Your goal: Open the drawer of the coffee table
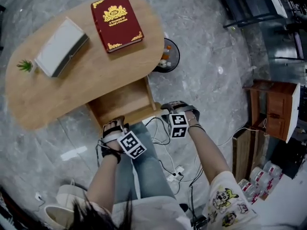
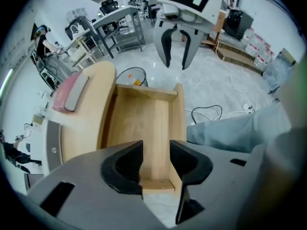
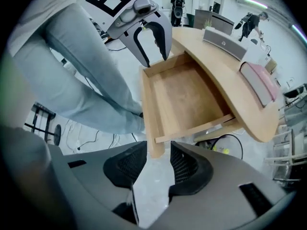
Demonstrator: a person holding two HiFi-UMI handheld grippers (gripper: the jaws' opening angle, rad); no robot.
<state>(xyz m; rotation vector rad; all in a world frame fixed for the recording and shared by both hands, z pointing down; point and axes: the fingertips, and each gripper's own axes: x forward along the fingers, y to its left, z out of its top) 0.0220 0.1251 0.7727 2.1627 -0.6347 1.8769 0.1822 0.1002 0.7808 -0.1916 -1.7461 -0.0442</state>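
a: where do we have the drawer (image 1: pixel 122 104)?
b: it's pulled out from under the oval tabletop (image 1: pixel 86 83) of the coffee table, toward our knees. its pale wooden bottom shows in all three views.
a: and our left gripper (image 2: pixel 156 159)?
b: it points steeply down over the drawer's front board. the jaws are apart and the pads press on nothing; we see the front edge through the gap.
a: the right gripper (image 3: pixel 158 164)?
b: much the same. its jaws are parted with nothing clamped, and it's above the drawer's front corner on our right.
a: what lies on the tabletop?
b: a red book (image 1: pixel 116 22) with gold print at the far end, a grey and white box (image 1: pixel 61 47) just beside it, and a small green plant (image 1: pixel 25 65) near the left edge.
a: and around the table?
b: our jeans leg (image 1: pixel 144 162) is between our two forearms, and white cables (image 1: pixel 171 172) lie on the grey marbled floor (image 1: pixel 201 80). a wooden cabinet (image 1: pixel 271 107) stands well apart at the right.
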